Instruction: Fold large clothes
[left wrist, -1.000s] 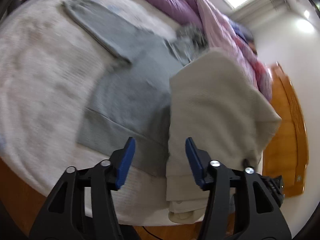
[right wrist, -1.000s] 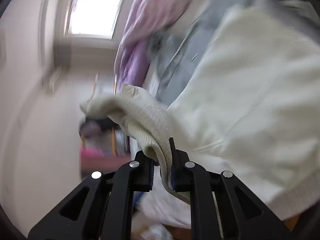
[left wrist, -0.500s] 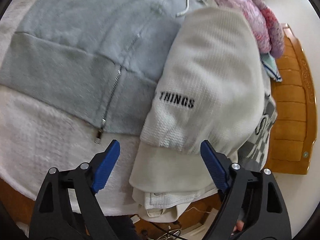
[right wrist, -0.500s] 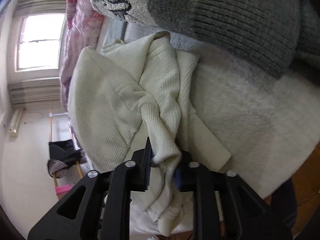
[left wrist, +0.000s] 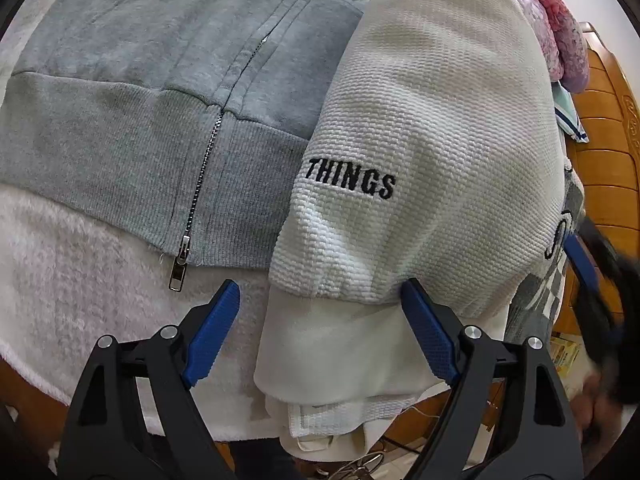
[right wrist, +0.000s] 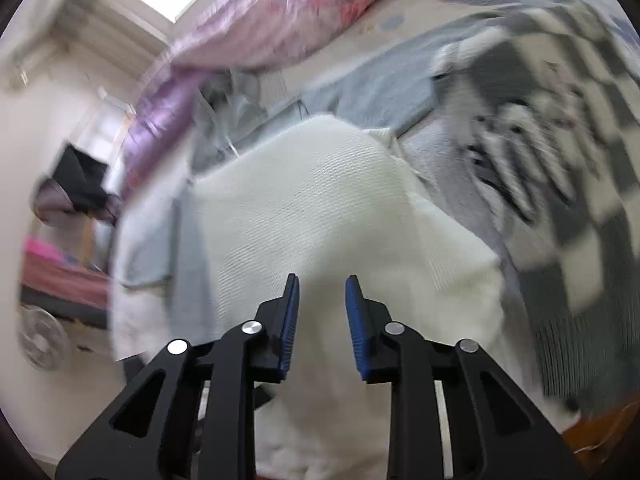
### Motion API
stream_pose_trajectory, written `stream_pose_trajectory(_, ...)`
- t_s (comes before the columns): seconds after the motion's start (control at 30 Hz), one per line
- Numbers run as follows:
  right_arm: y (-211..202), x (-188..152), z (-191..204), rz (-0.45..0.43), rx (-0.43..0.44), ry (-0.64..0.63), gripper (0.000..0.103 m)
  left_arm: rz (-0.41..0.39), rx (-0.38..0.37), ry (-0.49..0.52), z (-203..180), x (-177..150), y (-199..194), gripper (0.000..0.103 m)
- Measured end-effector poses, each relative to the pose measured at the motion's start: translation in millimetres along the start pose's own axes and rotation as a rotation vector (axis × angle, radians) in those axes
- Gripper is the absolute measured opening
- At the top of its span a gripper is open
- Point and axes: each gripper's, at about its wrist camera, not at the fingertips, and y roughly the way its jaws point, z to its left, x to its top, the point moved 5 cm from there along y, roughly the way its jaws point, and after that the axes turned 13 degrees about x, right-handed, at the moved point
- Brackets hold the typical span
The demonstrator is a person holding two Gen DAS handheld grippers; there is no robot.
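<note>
A folded cream waffle-knit sweater with the word THINGS stitched on it lies on the bed, partly over a grey zip hoodie. My left gripper stands open just above the sweater's near hem, one finger on each side of it, and the pads do not press it. My right gripper hovers over the same cream sweater; its jaws are closing with nothing between them. In the left wrist view the right gripper shows blurred at the right edge.
A white fluffy bed cover lies under the clothes. A grey and white checkered knit sits right of the sweater. A pink and purple quilt is heaped behind. The wooden bed frame runs along the right.
My left gripper came down close to the sweater's hem and its jaws widened. My right gripper let go of the cream fold that it held and swung away over the sweater.
</note>
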Motion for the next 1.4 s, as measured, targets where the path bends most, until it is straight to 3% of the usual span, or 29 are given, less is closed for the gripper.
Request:
stream_pose_trajectory(0.03, 14, 1, -12, 0.022, -0.026, -0.004, 0.015, -0.004, -0.004, 0.001, -3, 0, -2, 0.083)
stream_pose_trajectory(0.07, 35, 2, -30, 0.069, -0.093, -0.003, 0.002, -0.007, -0.018, 0.002, -5, 0, -4, 0.083)
stream_pose_trajectory(0.1, 45, 1, -45, 0.097, -0.13, 0.008, 0.0, -0.01, -0.034, 0.002, -7, 0, -5, 0.084)
stream_pose_trajectory(0.17, 48, -2, -70, 0.111, -0.144, 0.045, 0.0, -0.012, -0.056, -0.001, -8, 2, -7, 0.084)
stream_pose_trajectory(0.23, 47, 1, -85, 0.115, -0.103, 0.097, 0.0, -0.007, -0.077, 0.003, -13, 0, -5, 0.085)
stream_pose_trajectory(0.43, 48, 9, -85, 0.135, -0.119, 0.056, 0.0, 0.035, -0.082, 0.016, -20, -18, 14, 0.087)
stream_pose_trajectory(0.63, 33, -11, -75, 0.1, -0.113, 0.037, 0.0, 0.063, -0.102, 0.002, -18, -27, 31, 0.088)
stream_pose_trajectory(0.67, 29, -13, -72, 0.09, -0.106, 0.038, 0.003, 0.061, -0.099, 0.014, -20, -27, 32, 0.086)
stream_pose_trajectory(0.73, 16, -20, -67, 0.066, -0.08, 0.05, 0.008, 0.056, -0.095, 0.033, -32, -28, 31, 0.066)
stream_pose_trajectory(0.77, 11, -24, -64, 0.061, -0.062, 0.057, 0.018, 0.054, -0.087, 0.042, -34, -29, 28, 0.061)
stream_pose_trajectory(0.83, -11, -39, -55, 0.021, -0.044, 0.084, 0.041, 0.047, -0.069, 0.068, -38, -30, 21, 0.041)
stream_pose_trajectory(0.87, -19, -44, -52, 0.001, -0.057, 0.098, 0.057, 0.046, -0.066, 0.074, -39, -29, 16, 0.036)
stream_pose_trajectory(0.9, -29, -54, -50, -0.024, -0.077, 0.125, 0.064, 0.046, -0.07, 0.077, -41, -29, 13, 0.029)
stream_pose_trajectory(1.0, -54, -91, -57, -0.099, -0.047, 0.354, 0.073, 0.061, -0.09, 0.07, -48, -25, -1, 0.026)
stream_pose_trajectory(1.07, -58, -120, -66, -0.144, 0.03, 0.564, 0.078, 0.063, -0.129, 0.068, -53, -22, -14, 0.025)
stream_pose_trajectory(1.2, -36, -175, -80, -0.232, 0.332, 1.002, 0.082, 0.082, -0.202, 0.069, -62, -14, -38, 0.025)
stream_pose_trajectory(1.27, -25, -186, -80, -0.273, 0.451, 1.101, 0.082, 0.099, -0.238, 0.054, -65, -12, -43, 0.025)
stream_pose_trajectory(1.4, -4, -195, -79, -0.308, 0.511, 1.156, 0.09, 0.125, -0.269, 0.037, -66, -6, -49, 0.025)
